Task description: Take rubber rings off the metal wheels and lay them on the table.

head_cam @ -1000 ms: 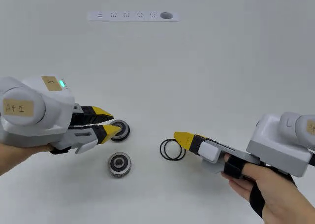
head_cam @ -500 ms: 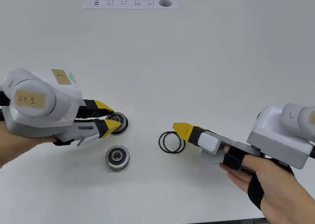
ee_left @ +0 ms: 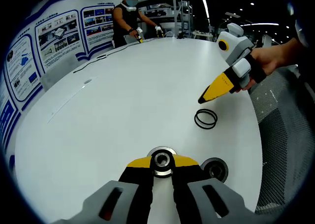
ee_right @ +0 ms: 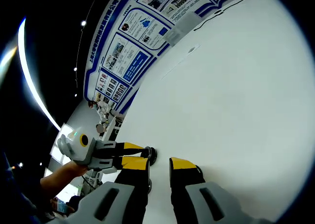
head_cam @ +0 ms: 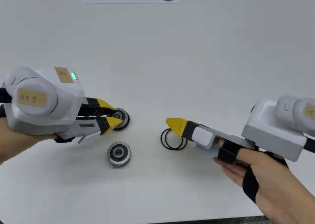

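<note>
Two black rubber rings (head_cam: 172,139) lie flat and overlapping on the white table, just right of the head view's centre, off any wheel. Left of centre sits one metal wheel (head_cam: 121,118), flat, dark-rimmed, with its left side covered. The second wheel (head_cam: 119,153) lies flat just below it, apart, with a silver hub inside a dark outer band.

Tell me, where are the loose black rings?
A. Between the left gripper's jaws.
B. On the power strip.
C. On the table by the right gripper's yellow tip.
C: the two black rings lie flat on the white table, just beside the right gripper and its yellow tip.
</note>
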A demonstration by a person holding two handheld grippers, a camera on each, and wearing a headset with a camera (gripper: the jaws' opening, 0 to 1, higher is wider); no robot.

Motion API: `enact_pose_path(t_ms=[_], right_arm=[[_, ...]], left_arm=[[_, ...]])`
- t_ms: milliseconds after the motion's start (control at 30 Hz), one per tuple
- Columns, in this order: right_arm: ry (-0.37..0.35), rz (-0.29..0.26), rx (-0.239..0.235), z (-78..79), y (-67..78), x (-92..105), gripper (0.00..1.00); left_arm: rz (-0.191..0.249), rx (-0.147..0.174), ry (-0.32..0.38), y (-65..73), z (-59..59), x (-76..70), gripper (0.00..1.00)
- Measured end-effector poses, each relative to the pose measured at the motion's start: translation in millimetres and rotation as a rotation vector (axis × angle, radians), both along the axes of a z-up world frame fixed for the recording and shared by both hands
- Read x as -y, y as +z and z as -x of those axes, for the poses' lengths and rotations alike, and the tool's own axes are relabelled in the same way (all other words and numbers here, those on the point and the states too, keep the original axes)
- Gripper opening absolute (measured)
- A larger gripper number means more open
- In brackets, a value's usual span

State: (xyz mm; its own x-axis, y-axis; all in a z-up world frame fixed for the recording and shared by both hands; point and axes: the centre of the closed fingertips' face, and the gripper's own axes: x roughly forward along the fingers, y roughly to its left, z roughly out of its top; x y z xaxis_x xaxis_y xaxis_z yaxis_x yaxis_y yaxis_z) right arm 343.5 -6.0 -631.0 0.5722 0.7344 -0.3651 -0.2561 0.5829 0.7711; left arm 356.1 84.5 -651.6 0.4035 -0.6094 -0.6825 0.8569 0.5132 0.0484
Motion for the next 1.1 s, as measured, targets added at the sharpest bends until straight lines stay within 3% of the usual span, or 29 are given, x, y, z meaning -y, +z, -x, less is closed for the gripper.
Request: enact_pose_path(t_ms=[267, 600, 1100], right_arm=[[0.073, -0.038, 0.001, -2.5, 1.9, -26.1, 0.23], [0.147, -0.069, -0.017, -9.8, -3.7, -64.1, 0.39], [0.183, -0.089, -0.047, -15.1, -13.8, -87.8, 0.46]], left_arm=[[-0.01, -0.002, -0.021, -0.6, -0.6, 1.2, 0.13], [0.003, -0.007, -0.031, -1.2, -2.3, 1.9, 0.13], [-0.001, -0.007, -0.042, -2.4, -2.9, 1.7, 0.13]])
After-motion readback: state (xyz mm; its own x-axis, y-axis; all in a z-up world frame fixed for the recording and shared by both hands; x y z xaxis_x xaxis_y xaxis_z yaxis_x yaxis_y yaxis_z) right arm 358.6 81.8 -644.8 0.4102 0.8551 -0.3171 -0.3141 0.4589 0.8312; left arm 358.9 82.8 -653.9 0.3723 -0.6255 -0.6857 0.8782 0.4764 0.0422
